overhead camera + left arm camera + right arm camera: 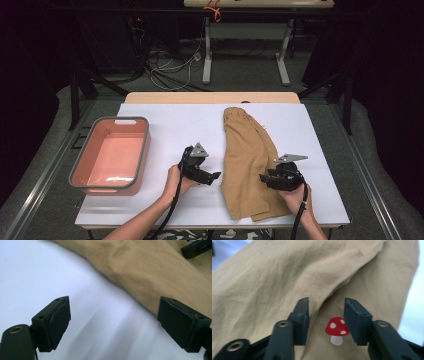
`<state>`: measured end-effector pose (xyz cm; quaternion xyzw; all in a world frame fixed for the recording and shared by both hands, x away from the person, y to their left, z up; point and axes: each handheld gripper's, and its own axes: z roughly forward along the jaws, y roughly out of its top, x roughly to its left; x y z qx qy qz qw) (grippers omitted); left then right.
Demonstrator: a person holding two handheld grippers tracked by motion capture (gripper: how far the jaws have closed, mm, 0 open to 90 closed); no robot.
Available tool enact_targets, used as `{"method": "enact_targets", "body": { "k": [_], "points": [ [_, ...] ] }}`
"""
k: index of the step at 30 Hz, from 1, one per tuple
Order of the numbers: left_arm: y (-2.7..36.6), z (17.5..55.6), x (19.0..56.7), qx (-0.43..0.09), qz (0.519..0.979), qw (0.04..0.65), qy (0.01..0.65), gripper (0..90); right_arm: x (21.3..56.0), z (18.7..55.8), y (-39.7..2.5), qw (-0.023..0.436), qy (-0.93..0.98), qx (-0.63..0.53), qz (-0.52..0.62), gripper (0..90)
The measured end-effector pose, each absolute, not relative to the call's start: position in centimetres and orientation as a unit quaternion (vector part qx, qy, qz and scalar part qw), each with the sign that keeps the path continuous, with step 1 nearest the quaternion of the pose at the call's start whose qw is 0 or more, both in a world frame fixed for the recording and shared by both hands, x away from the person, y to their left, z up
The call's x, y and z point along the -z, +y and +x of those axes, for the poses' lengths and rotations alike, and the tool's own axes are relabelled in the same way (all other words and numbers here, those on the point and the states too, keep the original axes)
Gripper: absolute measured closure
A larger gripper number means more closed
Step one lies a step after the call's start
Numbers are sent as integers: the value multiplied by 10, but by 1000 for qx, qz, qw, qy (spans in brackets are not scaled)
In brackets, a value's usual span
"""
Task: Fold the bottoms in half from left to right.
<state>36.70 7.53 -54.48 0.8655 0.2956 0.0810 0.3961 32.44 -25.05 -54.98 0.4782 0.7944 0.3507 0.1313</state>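
Tan shorts looked soft, light, floppy. Right gripper jaws spread over mushroom print; left gripper jaws spread beside hem — pinch folded edge.

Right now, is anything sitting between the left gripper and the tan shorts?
Nothing visible. Just bare white table lies between the open left gripper and the near edge of the tan shorts. The right gripper already hovers over them.
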Motion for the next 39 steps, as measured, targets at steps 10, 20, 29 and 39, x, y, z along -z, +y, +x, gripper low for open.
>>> {"method": "enact_targets", "body": {
  "k": [10, 20, 29, 39],
  "points": [
    [110, 352, 545, -104, 869, 376, 305, 114, 553, 325, -245, 114, 802, -347, 473, 886],
    [127, 344, 545, -119, 866, 371, 313, 104, 539, 316, -253, 115, 792, -351, 486, 900],
    [138, 344, 543, -114, 864, 368, 324, 85, 521, 310, -273, 122, 778, -356, 503, 900],
    [139, 346, 542, -121, 860, 371, 329, 66, 520, 312, -286, 138, 775, -326, 524, 900]
  ]
}}
